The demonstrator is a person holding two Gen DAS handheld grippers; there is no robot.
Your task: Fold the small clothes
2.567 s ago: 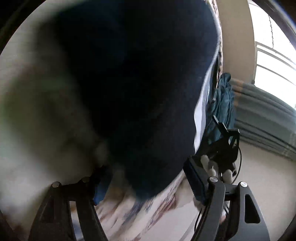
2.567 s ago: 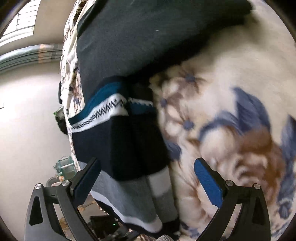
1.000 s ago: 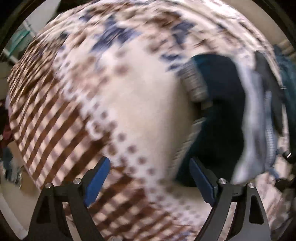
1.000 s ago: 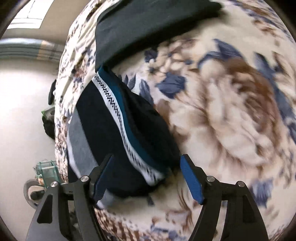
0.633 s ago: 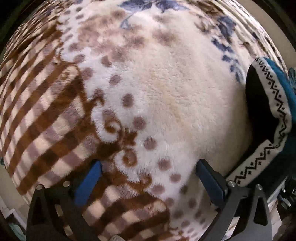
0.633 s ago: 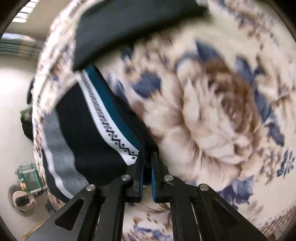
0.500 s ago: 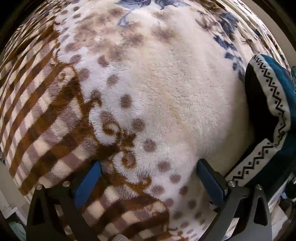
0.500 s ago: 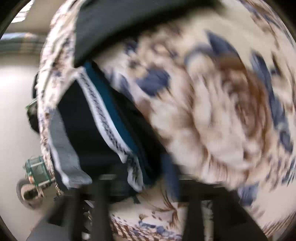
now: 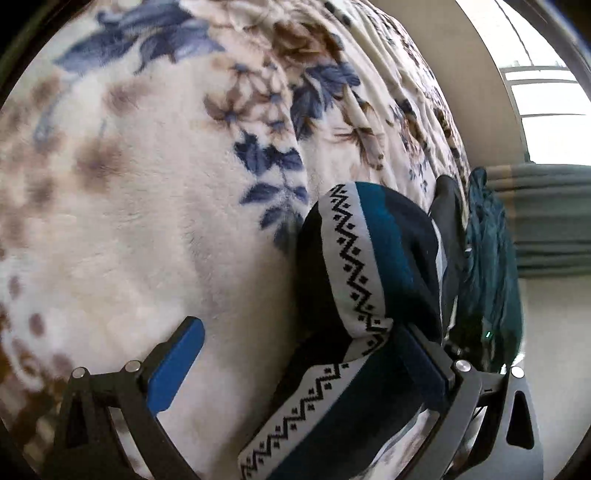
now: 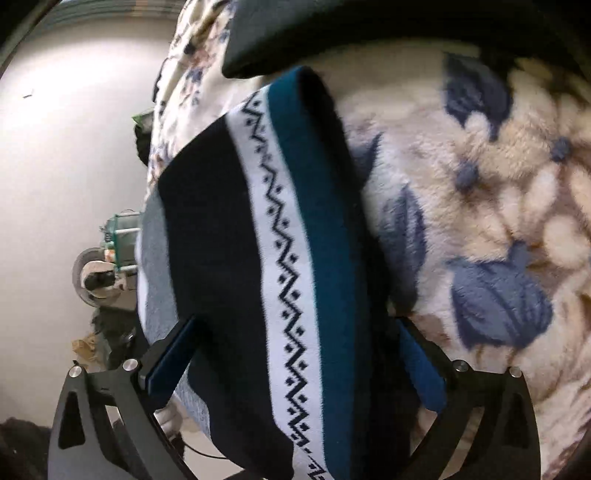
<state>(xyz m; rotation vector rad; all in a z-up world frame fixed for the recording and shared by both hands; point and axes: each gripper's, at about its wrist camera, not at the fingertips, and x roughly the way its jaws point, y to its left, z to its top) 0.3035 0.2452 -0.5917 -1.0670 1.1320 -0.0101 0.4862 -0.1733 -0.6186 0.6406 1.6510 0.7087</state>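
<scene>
Knitwear with a zigzag band lies bunched on the floral blanket, straddled by the right gripper, its jaws just opened wide, and the spread left gripper; each probably next needs an edge to pinch.

Bare cream floral fleece blanket left of folded navy-teal zigzag knit garment; dark grey folded cloth blocks beyond it.

A bright window, grey-green curtain, and apparently a pale floor.
</scene>
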